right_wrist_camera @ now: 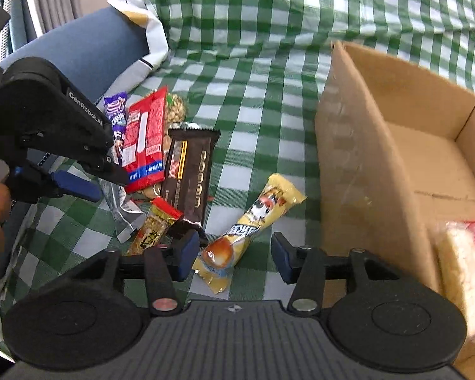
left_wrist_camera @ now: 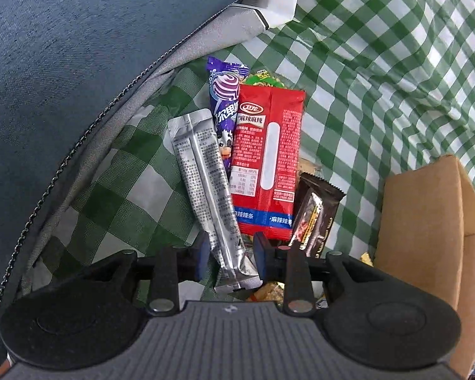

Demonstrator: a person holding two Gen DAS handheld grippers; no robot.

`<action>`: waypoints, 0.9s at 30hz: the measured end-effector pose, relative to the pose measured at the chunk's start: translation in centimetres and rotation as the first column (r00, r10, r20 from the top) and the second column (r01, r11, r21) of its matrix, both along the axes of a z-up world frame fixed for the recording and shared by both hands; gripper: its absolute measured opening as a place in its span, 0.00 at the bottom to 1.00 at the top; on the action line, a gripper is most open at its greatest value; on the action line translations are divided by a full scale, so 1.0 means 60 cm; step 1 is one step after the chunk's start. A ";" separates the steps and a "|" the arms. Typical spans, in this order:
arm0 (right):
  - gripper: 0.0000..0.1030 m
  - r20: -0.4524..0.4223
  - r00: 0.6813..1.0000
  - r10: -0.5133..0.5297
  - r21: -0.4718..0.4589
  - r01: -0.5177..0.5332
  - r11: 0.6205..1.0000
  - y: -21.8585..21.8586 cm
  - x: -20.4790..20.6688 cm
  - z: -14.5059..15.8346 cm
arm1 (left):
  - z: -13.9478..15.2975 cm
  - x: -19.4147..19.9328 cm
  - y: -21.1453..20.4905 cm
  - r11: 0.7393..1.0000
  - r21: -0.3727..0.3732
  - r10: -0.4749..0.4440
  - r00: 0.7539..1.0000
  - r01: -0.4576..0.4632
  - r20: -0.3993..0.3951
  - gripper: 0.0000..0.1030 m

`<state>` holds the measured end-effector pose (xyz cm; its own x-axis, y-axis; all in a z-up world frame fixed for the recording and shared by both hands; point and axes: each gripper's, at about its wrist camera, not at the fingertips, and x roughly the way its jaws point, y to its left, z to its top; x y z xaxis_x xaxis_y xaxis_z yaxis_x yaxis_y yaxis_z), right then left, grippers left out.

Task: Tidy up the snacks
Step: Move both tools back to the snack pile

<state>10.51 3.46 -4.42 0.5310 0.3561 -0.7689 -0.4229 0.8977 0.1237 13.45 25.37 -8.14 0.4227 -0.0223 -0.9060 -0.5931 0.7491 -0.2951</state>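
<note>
Left gripper [left_wrist_camera: 230, 255] apart, straddling silver sachet [left_wrist_camera: 207, 186] without clear contact. Right gripper [right_wrist_camera: 232, 258] wide apart above yellow lollipop pack [right_wrist_camera: 248, 229]. Only in right view: yellow pack and cardboard box [right_wrist_camera: 357, 164] interior with rice cracker pack [right_wrist_camera: 465, 269]. Red packet [left_wrist_camera: 267, 161] beside brown bar [left_wrist_camera: 316, 218]. Bare checkered cloth [right_wrist_camera: 262, 101] between pile and box wall.

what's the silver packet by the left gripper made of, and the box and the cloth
Silver packet: looks like metallised foil film, shiny grey with crinkles and a back seam. Box: plain brown corrugated cardboard, matte, with folded flaps. Cloth: green and white checks; it wrinkles softly with a slight sheen, so woven fabric or thin plastic sheet, hard to tell.
</note>
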 end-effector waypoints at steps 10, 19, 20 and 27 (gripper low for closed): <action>0.49 -0.022 1.000 -0.012 -0.039 0.011 0.999 0.013 0.018 -0.025 | -0.009 0.014 -0.016 0.998 0.035 -0.044 0.998 0.045 -0.047 0.32; 0.22 0.006 0.999 0.051 -0.022 -0.050 0.998 -0.001 0.004 -0.008 | -0.005 0.012 -0.023 0.988 0.084 -0.126 0.989 0.132 -0.076 0.27; 0.22 0.009 0.998 0.061 -0.015 -0.061 0.998 -0.005 0.002 -0.006 | -0.003 0.009 -0.022 0.987 0.084 -0.130 0.989 0.136 -0.074 0.27; 0.22 0.004 0.977 0.214 -0.001 -0.214 0.977 -0.016 -0.045 0.012 | 0.013 -0.031 -0.013 0.980 0.069 -0.182 0.981 0.187 -0.072 0.26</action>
